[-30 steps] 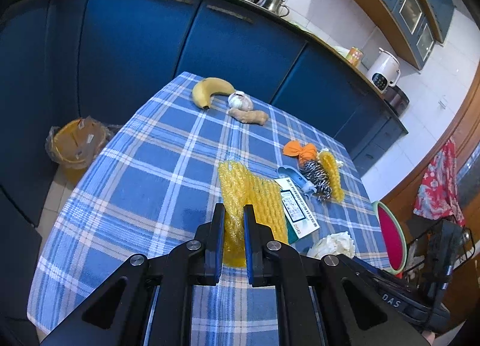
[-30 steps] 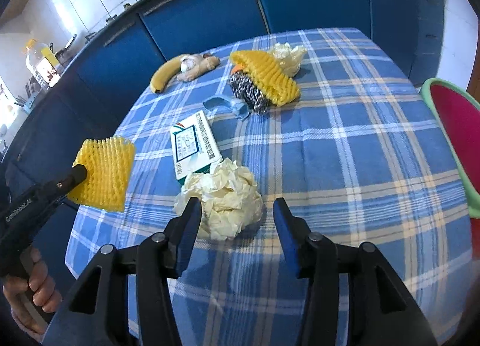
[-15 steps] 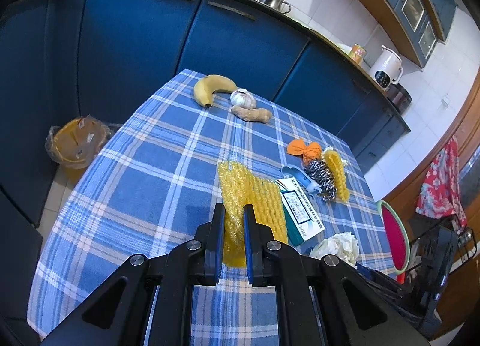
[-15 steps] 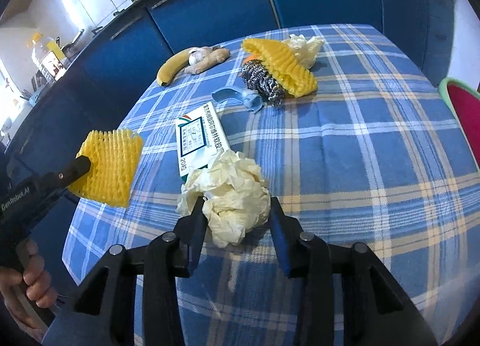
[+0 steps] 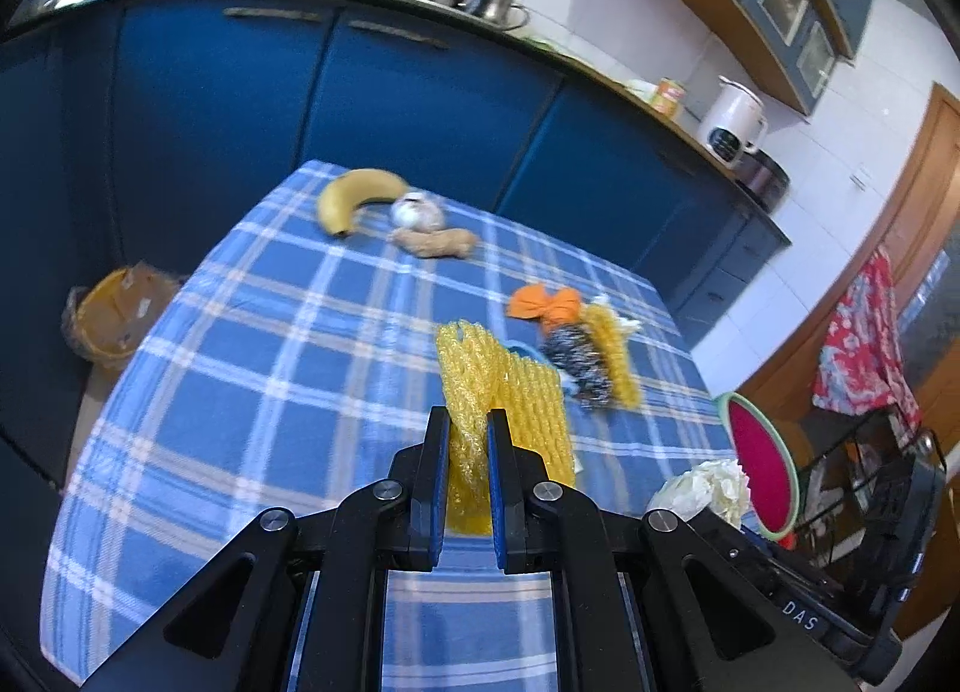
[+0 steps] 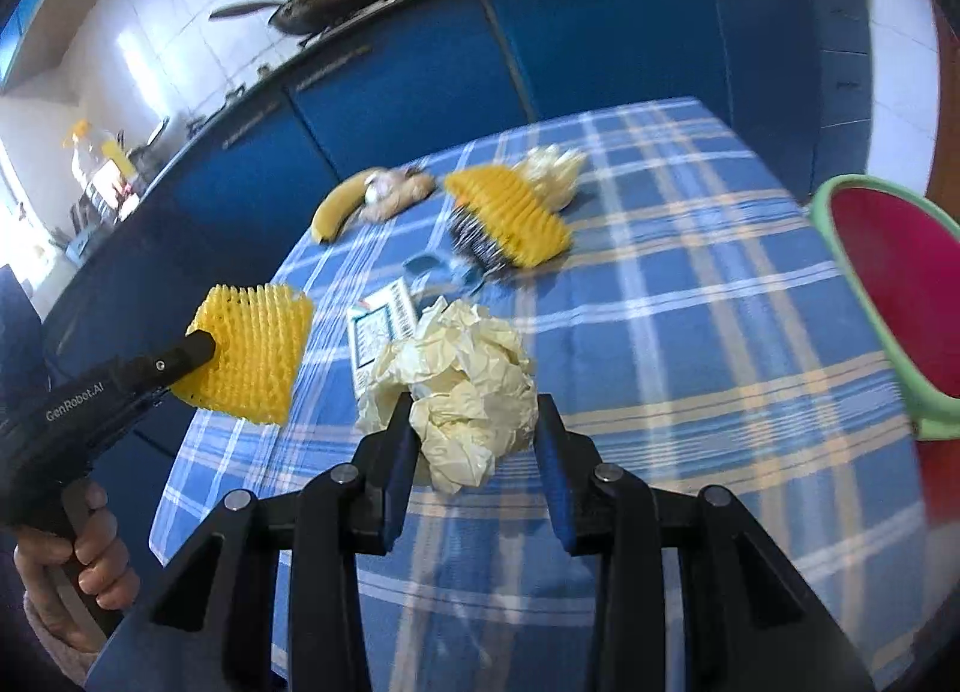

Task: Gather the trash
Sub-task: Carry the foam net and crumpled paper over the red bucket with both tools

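The right gripper (image 6: 474,428) has closed on the crumpled paper ball (image 6: 462,386) at middle frame. The left gripper (image 5: 468,452) squeezes the yellow foam net (image 5: 498,392), lifted. Next, both probably go to a bin, maybe the orange-lined one (image 5: 111,317) at left.

The tabletop (image 5: 252,368) wears a blue cloth checked with white and pale tan lines. A yellow foam net (image 5: 504,392) has a raised mesh pattern; a second yellow net (image 6: 510,212) lies far off beside a grey speckled scourer (image 6: 471,242). The crumpled paper (image 6: 468,380) is cream. The banana (image 5: 354,197) is yellow, the cabinets (image 5: 390,110) deep blue, the basin (image 6: 888,284) magenta with a green rim. An orange scrap (image 5: 543,302) lies to the right.
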The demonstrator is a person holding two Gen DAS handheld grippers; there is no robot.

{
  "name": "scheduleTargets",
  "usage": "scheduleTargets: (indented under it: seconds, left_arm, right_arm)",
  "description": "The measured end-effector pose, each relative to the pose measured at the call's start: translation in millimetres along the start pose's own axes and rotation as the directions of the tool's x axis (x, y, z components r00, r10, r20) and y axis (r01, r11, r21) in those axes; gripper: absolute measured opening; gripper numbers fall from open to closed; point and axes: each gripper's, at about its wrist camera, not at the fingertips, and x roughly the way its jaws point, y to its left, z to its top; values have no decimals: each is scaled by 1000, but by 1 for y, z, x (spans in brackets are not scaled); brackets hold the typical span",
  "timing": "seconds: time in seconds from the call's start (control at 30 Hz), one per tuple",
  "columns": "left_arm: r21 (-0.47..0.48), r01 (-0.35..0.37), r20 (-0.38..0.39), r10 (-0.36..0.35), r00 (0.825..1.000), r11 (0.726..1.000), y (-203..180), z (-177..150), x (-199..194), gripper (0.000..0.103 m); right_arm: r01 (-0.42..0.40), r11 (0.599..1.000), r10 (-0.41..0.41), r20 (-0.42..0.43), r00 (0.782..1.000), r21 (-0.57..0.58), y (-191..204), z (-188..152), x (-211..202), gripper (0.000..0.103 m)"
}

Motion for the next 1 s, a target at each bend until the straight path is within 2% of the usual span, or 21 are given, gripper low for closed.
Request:
scheduleTargets:
  seconds: [0.33,0.53,0.87,1.0]
  left_arm:
    - [101,91,-17,-90,996,991,-60,10,11,11]
    - [157,129,-36,-125,992,979,-98,15,23,11]
    - [274,198,-89,-180,980,941,-167,10,53,11]
    - [294,237,-130,-206,970,926,-193,4,70,11]
  right_arm:
    - [38,997,-44,89,995,67,-35,9,-43,40]
    - [79,991,-95,145,985,111,-62,18,-70,40]
    - [147,970,-189,218,958,195,-112,28,-104,40]
    - [168,960,-220,231,948,226,-134,29,-115,40]
